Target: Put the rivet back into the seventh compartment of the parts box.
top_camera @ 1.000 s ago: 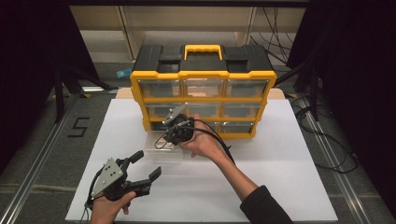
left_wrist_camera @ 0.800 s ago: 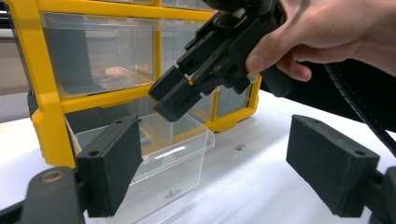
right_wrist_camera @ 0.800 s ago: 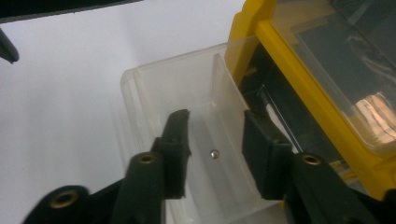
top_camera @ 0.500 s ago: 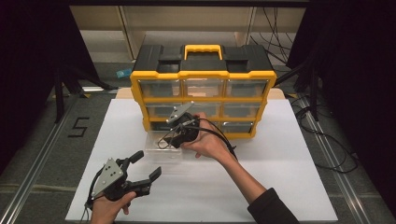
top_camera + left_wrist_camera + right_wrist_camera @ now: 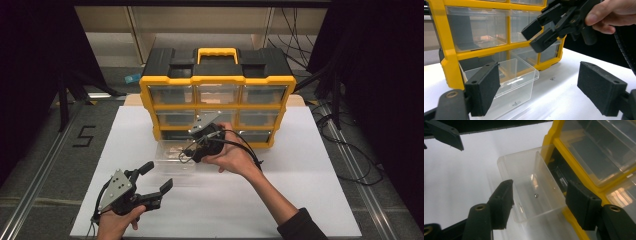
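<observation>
A yellow organiser [image 5: 217, 80] with clear drawers stands at the back of the white table. One clear drawer [image 5: 172, 156] [image 5: 509, 80] [image 5: 534, 187] is pulled out at its lower left. A tiny screw [image 5: 536, 195] lies on the drawer's floor. My right gripper [image 5: 188, 152] [image 5: 539, 207] hovers over this drawer; its jaws have just been opening, they stand open, and nothing is gripped between them. It also hangs at the top of the left gripper view, right gripper [image 5: 541, 32]. My left gripper [image 5: 159, 176] [image 5: 541, 87] rests open near the front left, facing the drawer.
Another small screw [image 5: 552, 78] lies on the white tabletop [image 5: 280, 200] in front of the organiser. Cables trail off the table's right side [image 5: 350, 165]. Metal rails run along both sides of the table.
My right gripper has lifted and shifted a little to the right over the drawer, and its jaws have spread apart. The left gripper has stayed put.
</observation>
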Demonstrator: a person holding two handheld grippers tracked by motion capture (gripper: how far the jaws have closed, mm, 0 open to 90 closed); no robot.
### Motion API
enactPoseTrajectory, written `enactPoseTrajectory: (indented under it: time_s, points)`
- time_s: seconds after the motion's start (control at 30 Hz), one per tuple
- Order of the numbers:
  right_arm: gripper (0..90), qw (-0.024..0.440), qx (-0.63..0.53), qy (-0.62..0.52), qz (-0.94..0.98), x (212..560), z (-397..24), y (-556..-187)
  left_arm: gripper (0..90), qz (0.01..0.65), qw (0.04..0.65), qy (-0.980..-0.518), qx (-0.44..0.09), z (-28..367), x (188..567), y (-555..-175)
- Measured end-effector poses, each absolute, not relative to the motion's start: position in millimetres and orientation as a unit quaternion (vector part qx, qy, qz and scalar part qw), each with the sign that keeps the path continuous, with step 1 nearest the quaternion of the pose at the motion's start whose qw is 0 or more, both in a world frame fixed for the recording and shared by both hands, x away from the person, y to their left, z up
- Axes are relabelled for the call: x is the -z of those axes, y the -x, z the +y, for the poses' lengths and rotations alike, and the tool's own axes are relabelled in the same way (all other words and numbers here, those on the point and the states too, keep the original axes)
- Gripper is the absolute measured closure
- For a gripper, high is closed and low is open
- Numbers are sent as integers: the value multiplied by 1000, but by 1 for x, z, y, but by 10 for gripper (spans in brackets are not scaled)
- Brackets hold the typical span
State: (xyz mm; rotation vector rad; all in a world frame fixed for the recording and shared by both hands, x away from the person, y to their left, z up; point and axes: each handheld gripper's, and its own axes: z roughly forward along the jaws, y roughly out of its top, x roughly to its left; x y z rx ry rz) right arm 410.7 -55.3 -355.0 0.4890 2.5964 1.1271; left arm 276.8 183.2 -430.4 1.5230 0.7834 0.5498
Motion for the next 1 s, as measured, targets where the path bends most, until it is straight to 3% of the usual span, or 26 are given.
enactPoseTrajectory:
  time_s: [0.6,1.0]
  points:
    - [377,140,-385,-189,893,365,-95,-398,180,344,621,-663,-235,183,431,-276]
    - [378,128,-341,-229,903,391,-119,-412,180,344,624,-661,-234,183,430,-276]
